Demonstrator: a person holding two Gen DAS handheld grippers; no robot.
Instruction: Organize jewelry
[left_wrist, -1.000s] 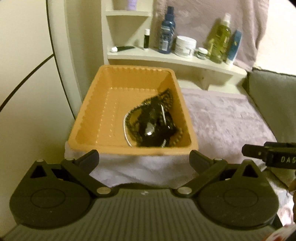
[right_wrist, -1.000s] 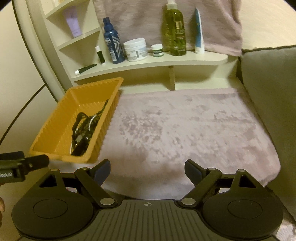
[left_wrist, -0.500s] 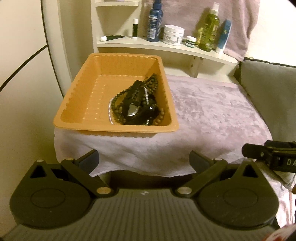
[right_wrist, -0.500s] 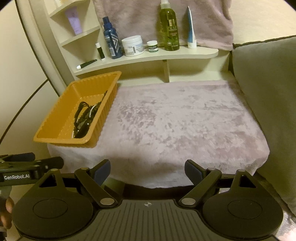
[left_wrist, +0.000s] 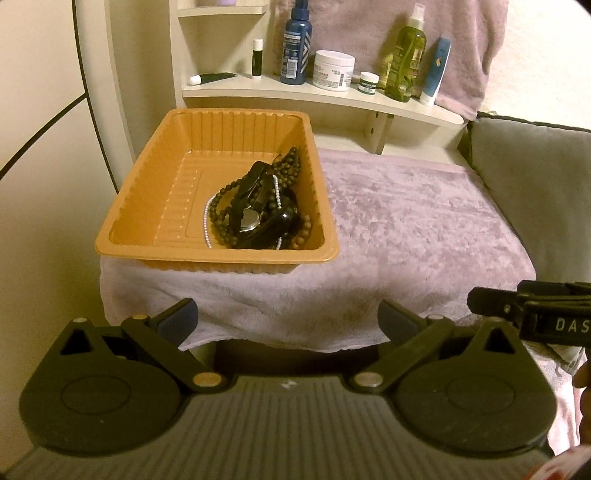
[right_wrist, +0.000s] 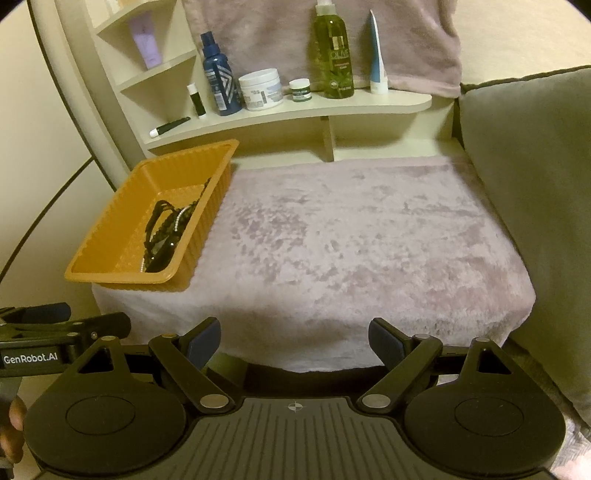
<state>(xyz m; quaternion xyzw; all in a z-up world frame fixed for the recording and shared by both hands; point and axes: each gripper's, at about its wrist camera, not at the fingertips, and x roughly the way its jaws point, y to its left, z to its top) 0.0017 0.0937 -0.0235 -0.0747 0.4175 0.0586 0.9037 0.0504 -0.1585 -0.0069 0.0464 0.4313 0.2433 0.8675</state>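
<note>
From the left wrist view, the left gripper (left_wrist: 288, 315) is hovering short of the near edge of the surface (left_wrist: 406, 221), its jaws spread wide and gripping nothing. Straight ahead an orange tray (left_wrist: 155, 192) is sitting on the left end of the purple towel, and the jewelry (left_wrist: 255, 210) is lying heaped in the tray's right near corner — dark bead strands, a thin pearl string and a black watch tangled together. Gathered in one container like this, the pieces are lying where a tidy-up would likely leave them, though a tray waiting to be sorted out would look the same. At the right edge the right gripper (left_wrist: 491, 304) is reaching into the frame at about the same height.

From the right wrist view, the right gripper (right_wrist: 293, 341) is facing the bare middle of the towel, jaws likewise spread and empty. The tray is standing off to the left with the dark pile against its right wall — no loose piece is showing on the towel. The shelf (right_wrist: 295, 110) behind is carrying only bottles and jars.
</note>
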